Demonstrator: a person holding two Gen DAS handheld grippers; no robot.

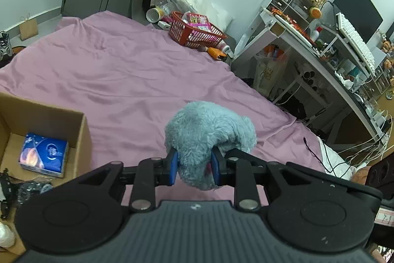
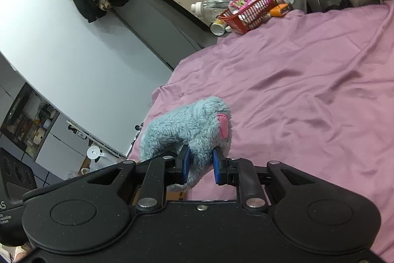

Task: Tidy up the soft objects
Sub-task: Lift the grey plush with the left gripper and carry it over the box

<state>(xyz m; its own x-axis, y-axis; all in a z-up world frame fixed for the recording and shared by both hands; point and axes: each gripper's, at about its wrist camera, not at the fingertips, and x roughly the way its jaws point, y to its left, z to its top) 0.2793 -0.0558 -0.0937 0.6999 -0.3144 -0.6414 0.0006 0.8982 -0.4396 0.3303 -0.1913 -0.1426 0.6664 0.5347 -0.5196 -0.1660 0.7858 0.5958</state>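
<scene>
Carrying the blue plush toy [image 1: 209,135] with both the left gripper [image 1: 194,168] and right gripper [image 2: 202,165] clamped tight on its fur, keep them level toward the cardboard box [image 1: 81,132] at lower left.

Bed sheet [image 1: 128,71] lies open; cardboard box [image 1: 49,120] blocks its left edge
</scene>
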